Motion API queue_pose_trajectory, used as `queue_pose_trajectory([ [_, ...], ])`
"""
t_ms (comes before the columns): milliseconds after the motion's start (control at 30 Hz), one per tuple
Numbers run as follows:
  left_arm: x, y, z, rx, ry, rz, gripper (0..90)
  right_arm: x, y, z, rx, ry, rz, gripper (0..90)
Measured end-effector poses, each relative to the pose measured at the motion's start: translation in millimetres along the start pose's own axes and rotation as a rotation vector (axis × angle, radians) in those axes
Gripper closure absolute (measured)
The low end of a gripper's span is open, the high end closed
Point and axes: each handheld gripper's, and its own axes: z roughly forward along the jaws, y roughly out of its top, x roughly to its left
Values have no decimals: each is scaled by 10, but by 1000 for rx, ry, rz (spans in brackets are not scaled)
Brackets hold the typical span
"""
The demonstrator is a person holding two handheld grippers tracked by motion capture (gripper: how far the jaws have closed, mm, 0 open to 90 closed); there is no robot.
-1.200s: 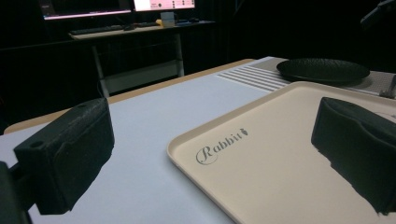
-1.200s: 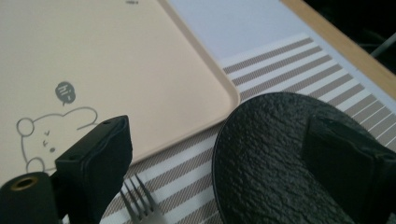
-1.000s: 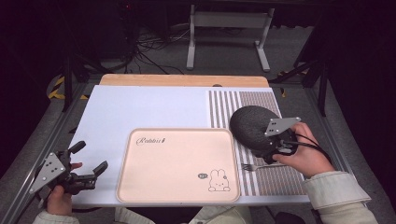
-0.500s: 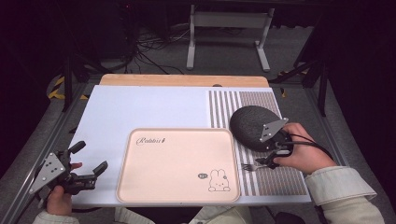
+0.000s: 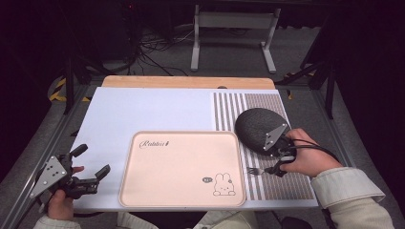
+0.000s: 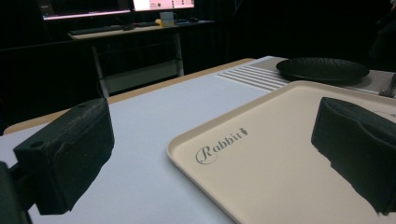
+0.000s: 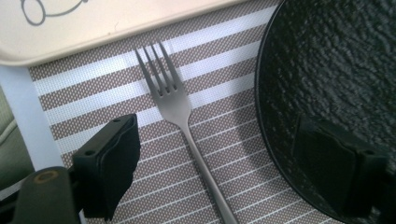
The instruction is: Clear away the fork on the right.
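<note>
A metal fork (image 7: 180,107) lies on the striped placemat (image 7: 84,102), tines toward the beige tray (image 7: 93,23). My right gripper (image 7: 215,140) hovers over it, open, one jaw on each side of the handle and not touching it. One of those jaws hangs over the rim of the black plate (image 7: 327,60). In the high view the right gripper (image 5: 278,165) sits at the plate's (image 5: 255,126) near edge, by the fork (image 5: 253,170). My left gripper (image 5: 90,161) is held open near the table's front left corner, nothing between its jaws, facing the tray (image 6: 289,154).
The tray (image 5: 181,162) carries a rabbit drawing and lies in the middle front of the pale blue table (image 5: 143,109). The placemat (image 5: 286,183) covers the right side. A wooden strip (image 5: 186,82) borders the far edge. Beyond it stand a metal frame and cables.
The right hand has shifted a little toward the near edge, from the plate's rim down over the fork. The left hand has stayed put.
</note>
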Motion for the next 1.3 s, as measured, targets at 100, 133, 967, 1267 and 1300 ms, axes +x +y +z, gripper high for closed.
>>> queue_pose_trajectory([
  [100,2,1,2,6,-7,3,0,14,-13,36,54,33,3,167],
  [133,1,1,3,6,-7,4,1,23,-14,53,66,40,7,169],
  [967,1,-1,2,9,-7,2,1,-13,-74,332,136,106,-168,436],
  [1267,-1,-3,3,9,-5,-1,0,-35,-115,401,147,127,-242,603],
  [1300,2,-3,3,9,-6,1,0,-35,-115,401,147,127,-242,603],
])
